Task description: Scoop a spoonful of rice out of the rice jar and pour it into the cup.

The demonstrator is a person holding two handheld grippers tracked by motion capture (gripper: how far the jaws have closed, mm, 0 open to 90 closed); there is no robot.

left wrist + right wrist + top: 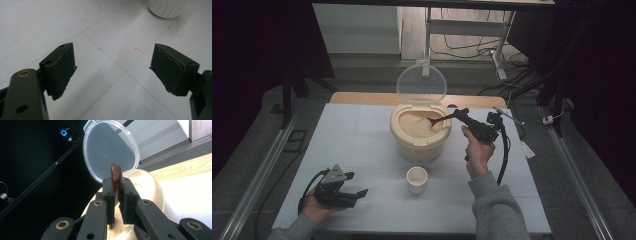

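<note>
Brown and dark, the spoon [116, 176] is pinched by its handle between the jaws of the right gripper [460, 114], which are clamped tight on it; in the right gripper view the handle end rises just above the jaw tips. From those jaws the spoon runs forward and down, and its bowl end lies in the rice [417, 124] that fills the cream rice container [418, 146] directly ahead of the gripper. Beyond the jaw tips the container's clear round lid [111, 147] stands hinged open and upright. A small white cup [417, 179] stands on the white table [362, 150] below and to the left of the right gripper as the high view shows it, just in front of the container and apart from it. The left gripper [357, 192] is held low over the table well to the left of the cup, its jaws spread wide with nothing between them; in the left gripper view only bare tabletop with thin lines and faint red marks lies between them, and the foot of the cup sits ahead of its right jaw.
</note>
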